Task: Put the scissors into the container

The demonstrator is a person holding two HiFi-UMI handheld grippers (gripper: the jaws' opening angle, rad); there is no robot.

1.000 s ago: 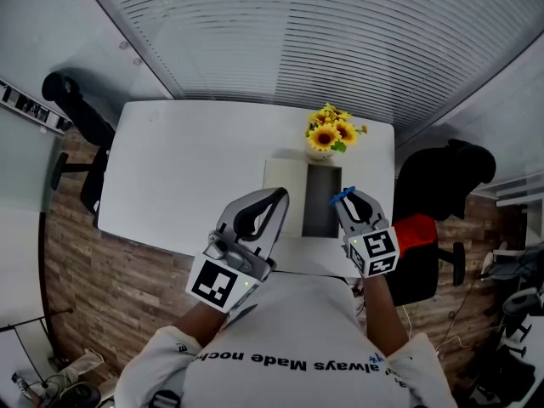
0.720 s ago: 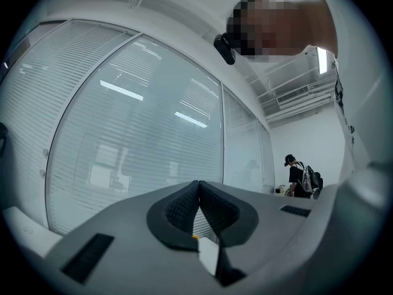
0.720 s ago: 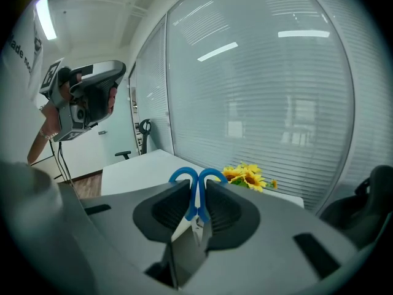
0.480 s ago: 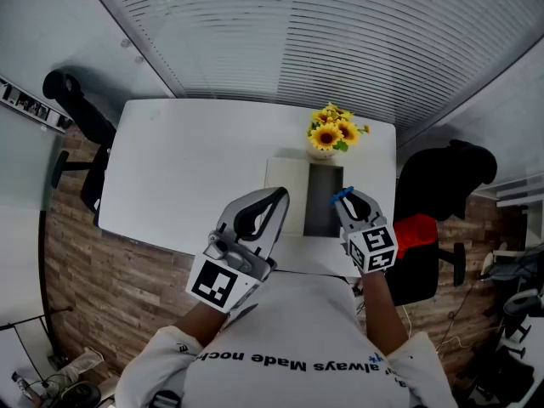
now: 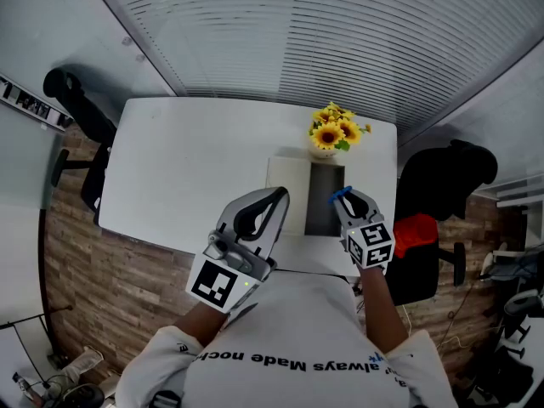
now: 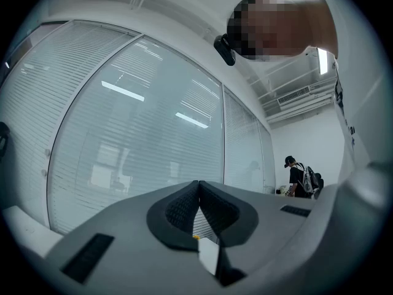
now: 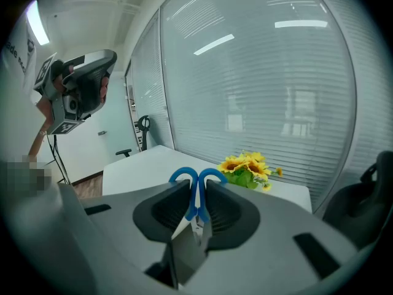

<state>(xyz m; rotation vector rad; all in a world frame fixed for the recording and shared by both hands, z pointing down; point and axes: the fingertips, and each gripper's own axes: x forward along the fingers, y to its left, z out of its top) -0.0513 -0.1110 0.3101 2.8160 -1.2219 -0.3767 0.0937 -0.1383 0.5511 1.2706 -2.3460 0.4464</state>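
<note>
Step in hand: carry phase, scissors lifted and not yet in the container. The right claw [image 7: 196, 192] is closed on the scissors [image 7: 194, 196], pinched at the shank. The blue handle loops stick out past the jaw tips and the blades run back towards the camera. In the head view the right claw [image 5: 345, 201] is at the right-hand near edge of the dark rectangular container [image 5: 323, 198], and appears to be above it rather than touching it. The container lies on the white bench [image 5: 204, 160], with a pale rectangular piece [image 5: 287, 185] touching its left side; I cannot tell whether that is a lid or a second tray. A pot of sunflowers [image 5: 333, 130] stands just beyond the container's far end. The left claw [image 6: 198, 192] has its jaws pressed together on nothing and is held up off the bench, pointing at the window blinds. Judged next move: shift the right claw left over the container opening, lower it, tip the scissors flat, then part the jaws. Watch that the loops clear the container's rim.
</note>
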